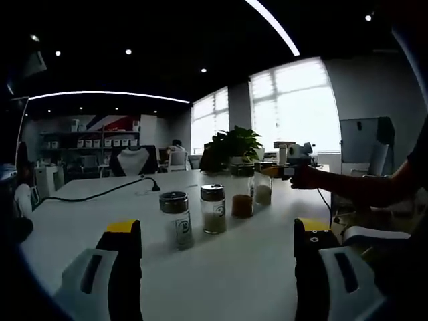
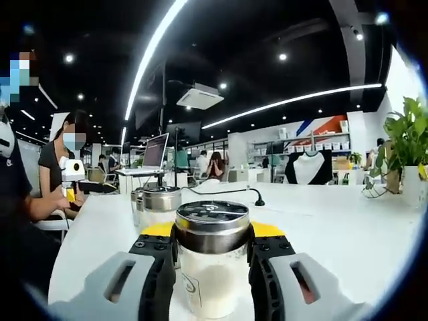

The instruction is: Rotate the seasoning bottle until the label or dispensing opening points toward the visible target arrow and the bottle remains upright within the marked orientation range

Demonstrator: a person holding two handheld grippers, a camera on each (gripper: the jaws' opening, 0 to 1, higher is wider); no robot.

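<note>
Four seasoning bottles stand upright in a row on the white table [image 1: 100, 214]. The nearest bottle [image 1: 176, 219] and the second bottle [image 1: 213, 208] hold pale powder, and the third bottle [image 1: 242, 194] holds brown powder. My left gripper [image 1: 217, 244] is open low over the table, short of the row, with nothing between its jaws. My right gripper [image 1: 273, 171], held by a person's arm, reaches the far bottle [image 1: 263, 190] from the right. In the right gripper view this gripper [image 2: 212, 249] is shut on that steel-lidded bottle [image 2: 212, 267] of white powder, which stands upright.
Two more bottles [image 2: 157, 200] stand behind the held one. A black cable [image 1: 100, 194] crosses the table's far left. A potted plant [image 1: 234, 144] stands behind the row. A seated person [image 2: 63, 167] and a laptop [image 2: 154, 154] lie beyond the table's edge.
</note>
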